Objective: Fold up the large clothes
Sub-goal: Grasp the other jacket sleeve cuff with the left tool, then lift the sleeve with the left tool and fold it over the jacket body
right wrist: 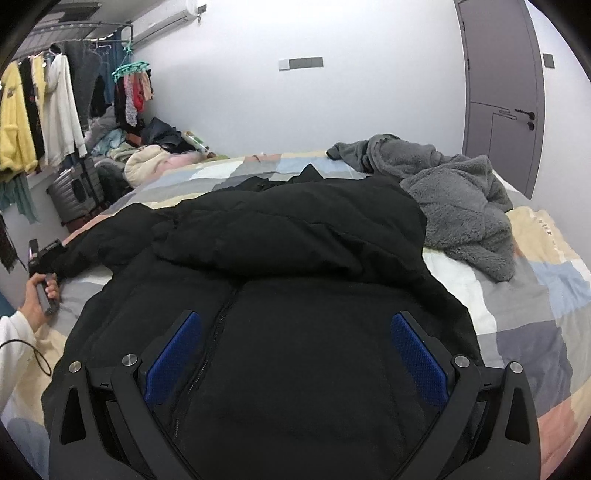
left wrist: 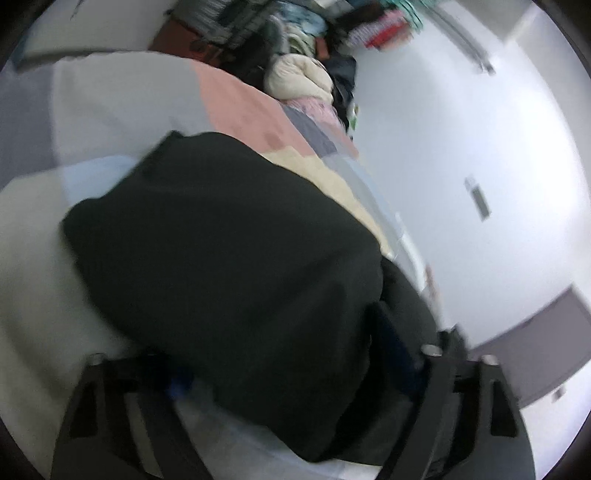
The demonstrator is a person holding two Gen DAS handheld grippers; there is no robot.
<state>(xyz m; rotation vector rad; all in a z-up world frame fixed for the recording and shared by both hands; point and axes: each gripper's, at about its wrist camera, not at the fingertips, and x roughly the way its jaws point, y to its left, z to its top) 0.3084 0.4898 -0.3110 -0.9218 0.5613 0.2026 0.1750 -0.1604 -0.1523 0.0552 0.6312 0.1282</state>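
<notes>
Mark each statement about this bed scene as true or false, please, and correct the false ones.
1. A black padded jacket lies on the patchwork bed cover. True.
2. The right gripper is shut on the jacket. False: its blue pads stand wide apart above the fabric.
3. A grey fleece garment lies beside the jacket, on the door side. True.
4. The grey door stands open. False: it is closed.
5. Clothes hang on a rail at the left in the right wrist view. True.
6. The jacket's zipper is fully hidden. False: it shows near the right gripper's left pad.
</notes>
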